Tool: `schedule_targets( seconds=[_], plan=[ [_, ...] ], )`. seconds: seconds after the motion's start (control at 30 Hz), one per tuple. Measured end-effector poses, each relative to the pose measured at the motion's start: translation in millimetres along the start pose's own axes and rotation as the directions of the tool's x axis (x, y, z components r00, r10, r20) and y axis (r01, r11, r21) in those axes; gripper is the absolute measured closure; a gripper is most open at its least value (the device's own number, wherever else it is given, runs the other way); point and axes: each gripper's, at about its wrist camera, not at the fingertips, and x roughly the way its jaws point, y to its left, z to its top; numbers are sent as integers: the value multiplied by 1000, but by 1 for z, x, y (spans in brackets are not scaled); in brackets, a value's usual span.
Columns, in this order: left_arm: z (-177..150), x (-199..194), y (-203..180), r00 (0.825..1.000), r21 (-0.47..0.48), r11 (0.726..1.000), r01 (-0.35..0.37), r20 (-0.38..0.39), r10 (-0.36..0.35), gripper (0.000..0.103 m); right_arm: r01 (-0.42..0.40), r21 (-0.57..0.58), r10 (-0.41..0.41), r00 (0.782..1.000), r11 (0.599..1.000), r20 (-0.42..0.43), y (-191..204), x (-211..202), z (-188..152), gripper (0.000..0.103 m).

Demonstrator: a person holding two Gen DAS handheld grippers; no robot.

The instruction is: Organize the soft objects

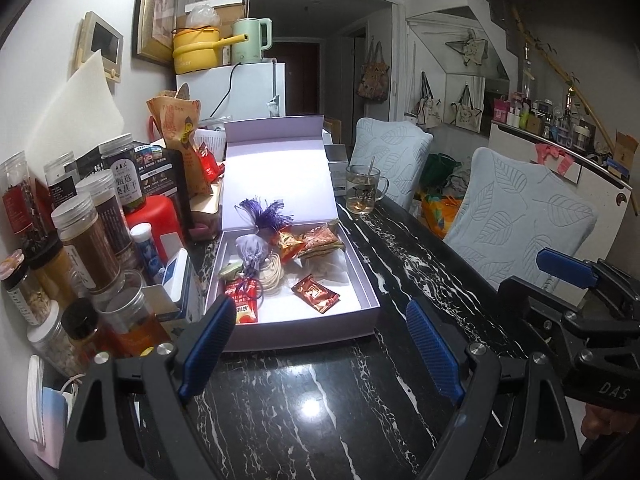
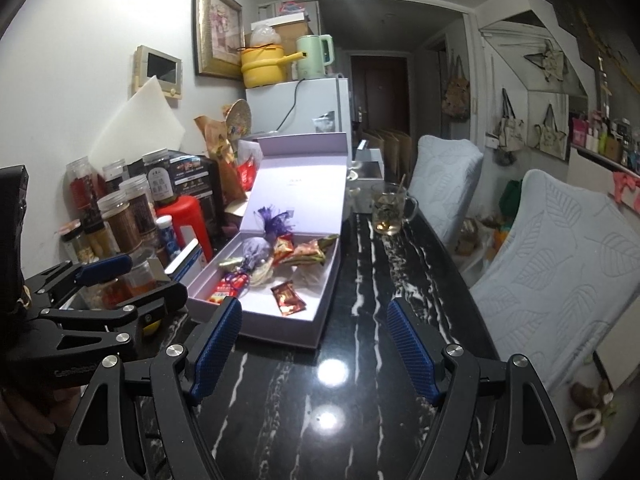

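Black marble with white veins runs under both my hands: the tabletop (image 1: 400, 264) is glossy and throws back the ceiling light. My left gripper (image 1: 320, 344) hovers above it with its blue pads spread wide and nothing between them. My right gripper (image 2: 312, 344) does the same just beside it, jaws apart and empty.

Ahead of both sits the pale lilac box (image 1: 360, 280), its hinged lid (image 1: 276, 168) standing upright at the far end. Inside lie the soft things: a purple tasselled sachet (image 1: 264, 216) against the far wall, a lavender cloth pouch (image 1: 252, 252) just below it, a coil of cream cord (image 1: 272, 276) touching the pouch, and several snack packets. A red packet (image 1: 240, 304) lies in the near left corner, a dark red-brown packet (image 1: 316, 294) lies alone near the middle, and orange and green wrappers (image 1: 316, 242) bunch by the far right side.

To the left of the box crowd clear jars (image 1: 88, 240) with plastic lids and a red container (image 1: 156, 220). Beyond the box a glass mug (image 1: 362, 190) stands on the tabletop. Two chairs with leaf-patterned covers (image 1: 516, 216) line the right edge.
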Motion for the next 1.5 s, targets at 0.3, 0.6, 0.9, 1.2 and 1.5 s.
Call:
schedule_targets(
  seconds=[0.3,0.6,0.9,1.2,1.5],
  plan=[
    [-2,-1,-1,1000,3,1000,4,3,-4,15,3,-3,-3,1000,1000,2,2,-2,-1,27],
    [3,-1,-2,1000,11,1000,17,12,-17,15,20,2,-20,1000,1000,13,3,-5,2,27],
    [5,2,-4,999,21,999,36,6,-36,15,47,9,-47,999,999,8,0,-7,3,27],
    [5,2,-8,999,29,998,50,2,-50,15,63,15,-63,998,998,11,-2,-9,3,27],
    [6,3,-13,997,35,997,73,-15,-73,15,79,15,-79,997,997,13,-4,-13,3,27]
  ],
)
